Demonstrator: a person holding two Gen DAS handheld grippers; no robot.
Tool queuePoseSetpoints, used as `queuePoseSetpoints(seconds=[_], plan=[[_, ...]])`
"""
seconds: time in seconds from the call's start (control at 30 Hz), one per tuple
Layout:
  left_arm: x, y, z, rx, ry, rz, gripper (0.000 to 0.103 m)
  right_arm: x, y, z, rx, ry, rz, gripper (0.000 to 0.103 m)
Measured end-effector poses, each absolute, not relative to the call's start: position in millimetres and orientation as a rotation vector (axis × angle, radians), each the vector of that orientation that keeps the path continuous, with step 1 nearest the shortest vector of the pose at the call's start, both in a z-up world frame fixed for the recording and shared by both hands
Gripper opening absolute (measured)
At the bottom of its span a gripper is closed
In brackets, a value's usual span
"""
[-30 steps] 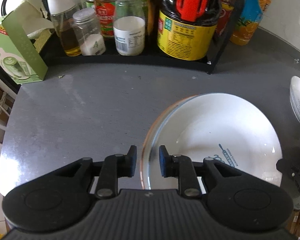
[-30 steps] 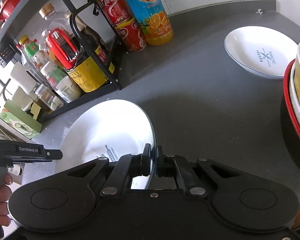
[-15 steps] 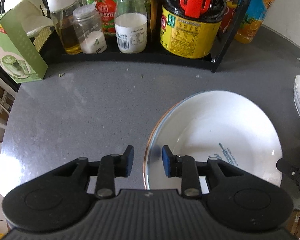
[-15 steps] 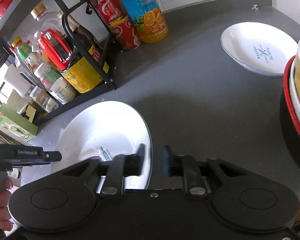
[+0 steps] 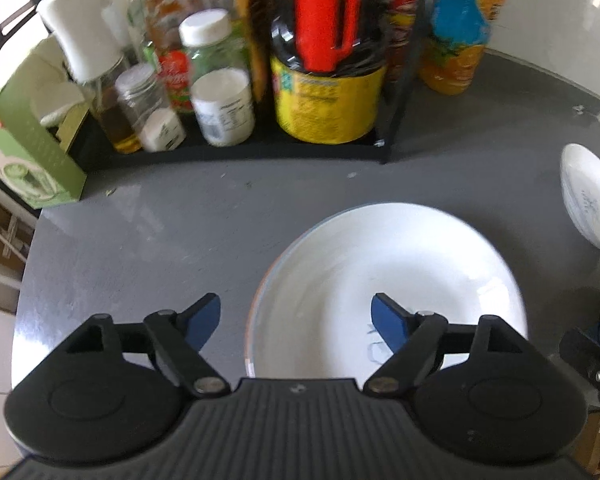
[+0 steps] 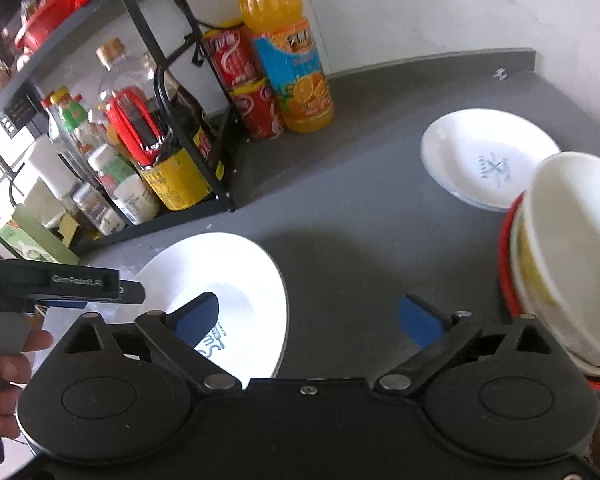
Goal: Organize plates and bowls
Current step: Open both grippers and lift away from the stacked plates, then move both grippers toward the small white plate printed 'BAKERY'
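Resting flat on grey bench [image 5: 148, 224]: large round white plate [image 5: 384, 280]; left hand-held gripper [image 5: 296, 316] and right hand-held gripper [image 6: 312, 316] both spread wide, holding nothing.

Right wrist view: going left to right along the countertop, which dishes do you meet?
Large white plate → smaller white plate with a printed logo → stack of bowls at the right edge, resting in a red-rimmed dish. The stack's near edge overlaps the smaller plate a little, but its bulk lies further right.
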State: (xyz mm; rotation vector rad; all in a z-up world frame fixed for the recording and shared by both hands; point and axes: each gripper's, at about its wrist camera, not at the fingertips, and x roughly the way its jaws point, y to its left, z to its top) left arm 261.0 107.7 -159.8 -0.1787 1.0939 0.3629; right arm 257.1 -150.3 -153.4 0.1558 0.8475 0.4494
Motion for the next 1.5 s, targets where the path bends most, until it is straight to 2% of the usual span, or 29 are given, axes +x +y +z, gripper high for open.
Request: queuePoseSetpoints(seconds=[0.13,0.67,1.0,1.5], plan=[[257,82,-147,-0.134,1.071,0.33,0.083,246,-171,-149,0.168,0.841,0.418,0.101],[210,7,-122,-0.172,1.057,0.297,0.09,204,-248,-121,0.206,0.802,0.38,0.102],[189,-24,-111,-0.191,1.063,0.29,0.09,194,-283,-101,0.22,0.772,0.37,0.103],[254,-63,-108,-0.172,1.041,0.204,0.09,242,-322,-85,0.237,0.725,0.309,0.103]])
